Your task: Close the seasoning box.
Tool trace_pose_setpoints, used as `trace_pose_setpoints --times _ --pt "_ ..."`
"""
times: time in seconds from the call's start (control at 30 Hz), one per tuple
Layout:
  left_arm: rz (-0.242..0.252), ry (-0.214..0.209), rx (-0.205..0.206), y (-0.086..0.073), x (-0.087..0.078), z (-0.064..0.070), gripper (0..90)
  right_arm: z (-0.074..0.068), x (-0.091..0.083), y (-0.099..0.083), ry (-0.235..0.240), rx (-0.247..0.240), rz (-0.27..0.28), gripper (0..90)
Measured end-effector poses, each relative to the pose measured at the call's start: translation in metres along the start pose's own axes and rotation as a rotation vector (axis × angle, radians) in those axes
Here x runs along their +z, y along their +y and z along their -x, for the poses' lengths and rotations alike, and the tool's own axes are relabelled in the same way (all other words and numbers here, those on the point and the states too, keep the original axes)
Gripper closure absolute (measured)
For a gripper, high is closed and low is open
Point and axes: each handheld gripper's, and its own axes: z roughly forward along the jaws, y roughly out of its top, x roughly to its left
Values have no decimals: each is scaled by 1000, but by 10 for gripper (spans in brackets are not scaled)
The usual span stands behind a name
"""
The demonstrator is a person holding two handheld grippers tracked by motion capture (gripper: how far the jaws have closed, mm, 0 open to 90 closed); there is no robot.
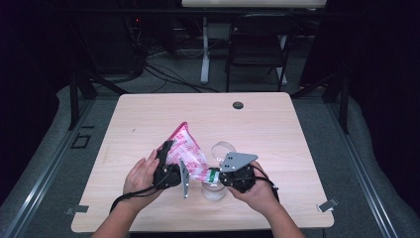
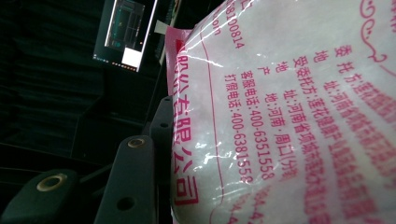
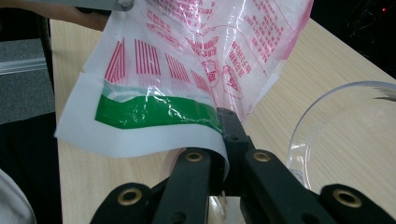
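Observation:
A pink-and-white printed plastic bag (image 1: 187,145) hangs tilted over the table (image 1: 148,114), held between both grippers. My left gripper (image 1: 167,148) is shut on the bag's left edge; in the left gripper view the bag (image 2: 289,112) presses against a black finger (image 2: 133,177). My right gripper (image 1: 214,174) is shut on the bag's lower corner, by the green band (image 3: 154,112); its jaws (image 3: 223,122) pinch the white edge. A clear glass cup (image 1: 214,192) stands just below that corner.
A second clear glass vessel (image 1: 223,148) (image 3: 327,135) stands just behind the right gripper. A black grommet (image 1: 238,105) sits near the table's far edge. A folding chair (image 1: 257,44) and desk legs stand beyond the table. The table's left and far parts are bare.

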Motion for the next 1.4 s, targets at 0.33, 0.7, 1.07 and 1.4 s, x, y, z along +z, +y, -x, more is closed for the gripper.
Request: trace_pose_setpoints --times 0.33,0.7,1.07,1.4 --pt "12 14 19 1 -1 0 598 1 0 -2 -4 -2 -9 900" --pt "18 17 29 5 -3 0 598 2 -2 -4 -10 7 -7 900" --pt "25 29 42 7 -4 -1 598 4 -3 -6 -14 14 -9 900" --pt "37 32 51 9 -4 -3 598 5 -3 -7 -12 14 -13 900"
